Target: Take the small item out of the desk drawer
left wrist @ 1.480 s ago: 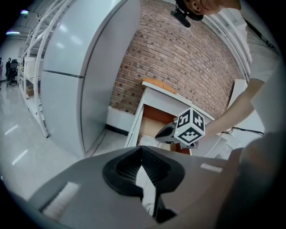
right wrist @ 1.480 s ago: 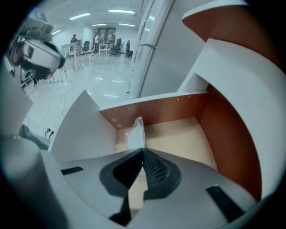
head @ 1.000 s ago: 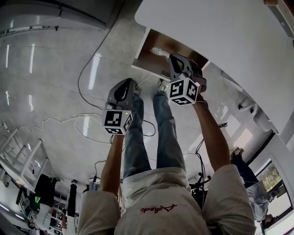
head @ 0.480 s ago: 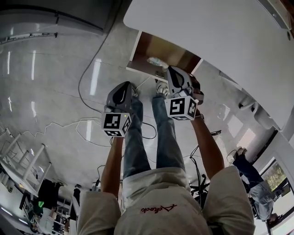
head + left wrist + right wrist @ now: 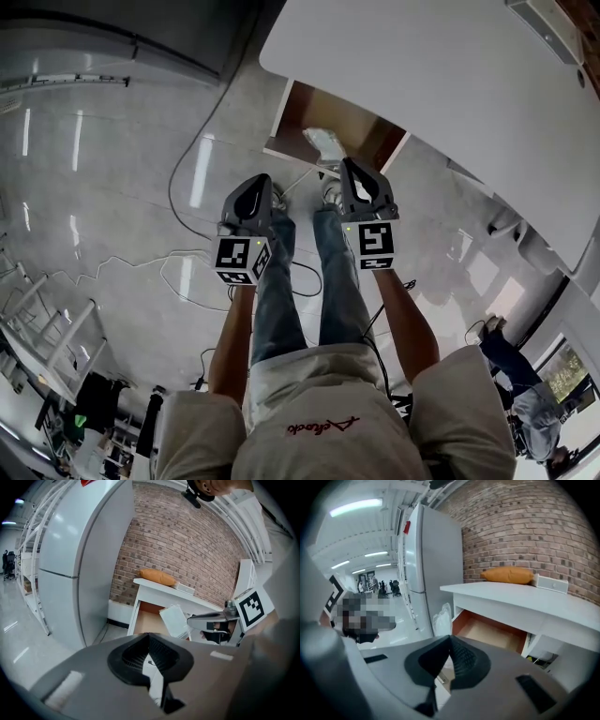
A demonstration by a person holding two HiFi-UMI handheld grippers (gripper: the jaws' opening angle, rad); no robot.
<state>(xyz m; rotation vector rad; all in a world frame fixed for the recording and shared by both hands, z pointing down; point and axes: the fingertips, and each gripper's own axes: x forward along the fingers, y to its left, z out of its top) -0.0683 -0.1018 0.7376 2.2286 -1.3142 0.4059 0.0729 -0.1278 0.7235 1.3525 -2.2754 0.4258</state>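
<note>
The brown-bottomed desk drawer [image 5: 302,112] stands pulled out from under the white desk [image 5: 450,84]. My right gripper [image 5: 349,167] is in front of the drawer, shut on a small white packet [image 5: 323,144]. The packet sticks out past its tips, over the drawer's front edge. In the left gripper view the packet [image 5: 174,619] hangs tilted at the right gripper [image 5: 193,619], before the open drawer [image 5: 145,621]. From the right gripper [image 5: 450,637] the packet [image 5: 442,615] shows beyond the jaws, left of the drawer [image 5: 492,632]. My left gripper [image 5: 258,183] hangs shut and empty to the left, over the floor.
An orange cushion [image 5: 508,574] and a white box [image 5: 551,584] lie on the desk against the brick wall. A tall grey refrigerator [image 5: 84,559] stands left of the desk. Cables [image 5: 187,267] trail over the shiny floor, and the person's legs [image 5: 300,281] are below the grippers.
The right gripper has drawn back from the drawer toward the person, bringing the white packet out with it. The left gripper has hardly moved.
</note>
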